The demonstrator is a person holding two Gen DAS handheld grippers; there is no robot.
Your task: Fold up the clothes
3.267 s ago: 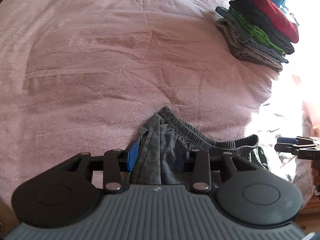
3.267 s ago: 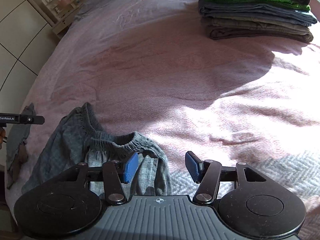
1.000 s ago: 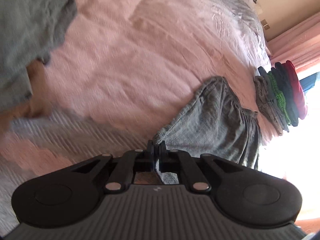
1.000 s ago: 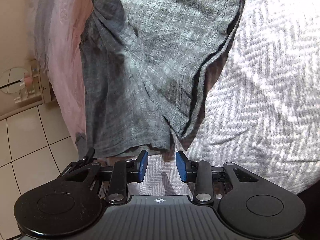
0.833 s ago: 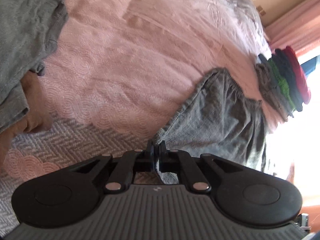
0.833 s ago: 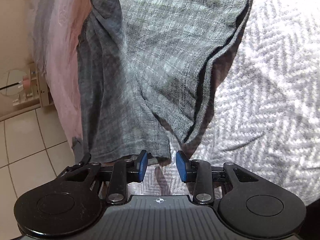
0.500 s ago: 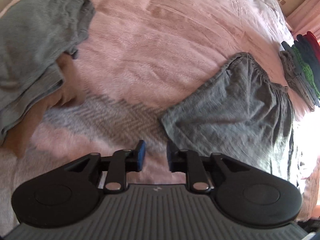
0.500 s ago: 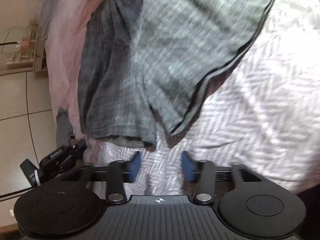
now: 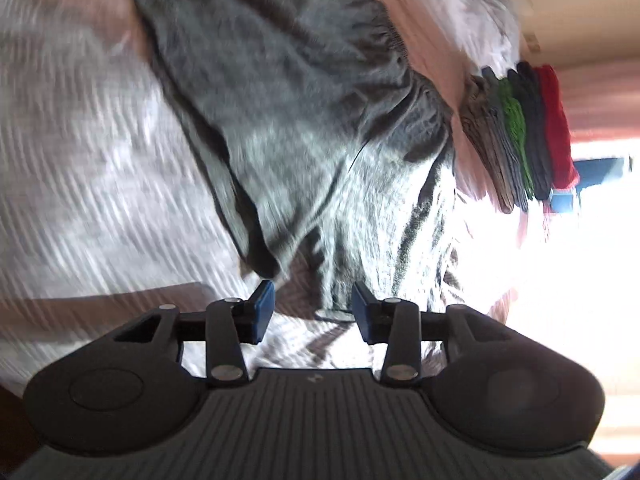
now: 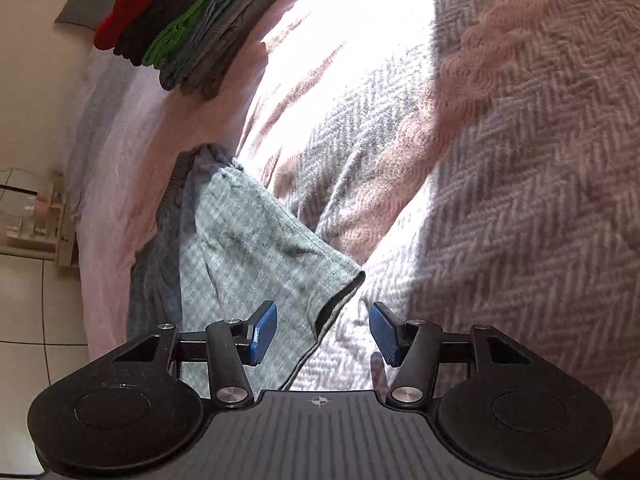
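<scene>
Both claws have let go since a second ago: left gripper (image 9: 313,311) and right gripper (image 10: 323,333) gape empty above the grey knit shorts (image 9: 304,120), spread mid-frame on the pink herringbone bedspread (image 10: 500,184).

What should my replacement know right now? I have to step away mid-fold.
Left gripper: open, holding nothing, at the hem of the grey shorts.
Right gripper: open, empty, a leg hem of the shorts between its fingers.
The shorts lie spread on the bed cover, with no fold visible.
Done: a stack of folded clothes sits beyond the shorts.
Left: fold the shorts, probably add them to the stack.
</scene>
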